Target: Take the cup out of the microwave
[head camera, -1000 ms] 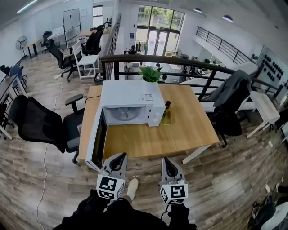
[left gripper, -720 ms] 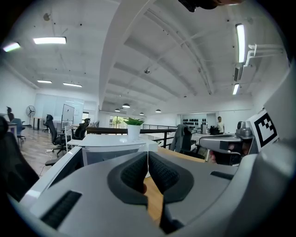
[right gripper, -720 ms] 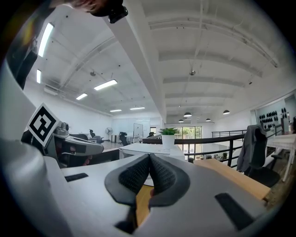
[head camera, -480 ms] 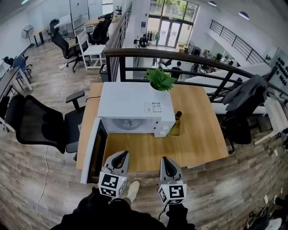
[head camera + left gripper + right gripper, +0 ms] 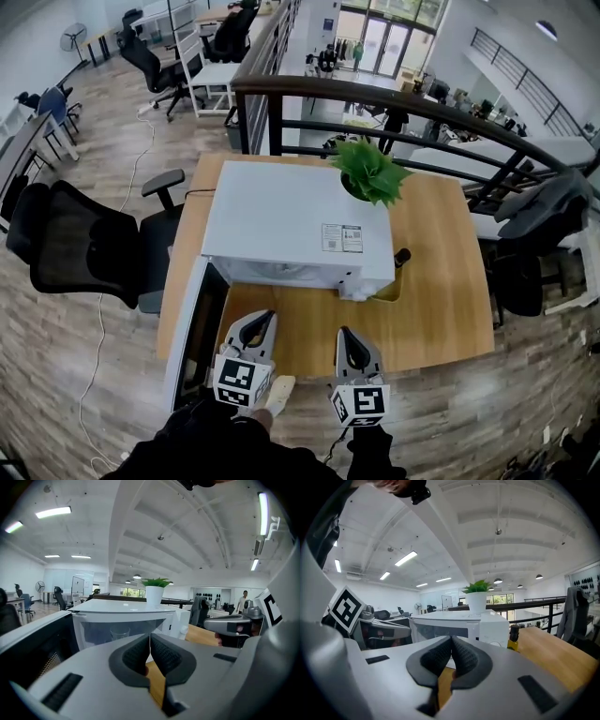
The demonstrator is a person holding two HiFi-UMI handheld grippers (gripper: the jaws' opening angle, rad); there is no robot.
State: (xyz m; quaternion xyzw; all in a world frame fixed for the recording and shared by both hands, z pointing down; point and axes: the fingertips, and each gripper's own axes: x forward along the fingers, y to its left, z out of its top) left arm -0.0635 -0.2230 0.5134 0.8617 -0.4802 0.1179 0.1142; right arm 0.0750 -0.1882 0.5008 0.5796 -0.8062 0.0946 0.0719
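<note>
**White microwave (image 5: 291, 225) open, cup (image 5: 120, 633) untouched**

Door (image 5: 192, 328) hangs open at the left; the clear cup stands inside the cavity. Left gripper (image 5: 261, 321) and right gripper (image 5: 347, 336) hover over the wooden table (image 5: 441, 309), jaws pressed together, both empty. Reaching in, grasping and lifting out are not yet done.

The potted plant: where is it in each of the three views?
Head view: potted plant upper centre-right, at the microwave's back right corner.
Left gripper view: centre, just above the microwave's roof.
Right gripper view: slightly right of centre, above the roof.
Shared landmark: the white microwave.
</note>
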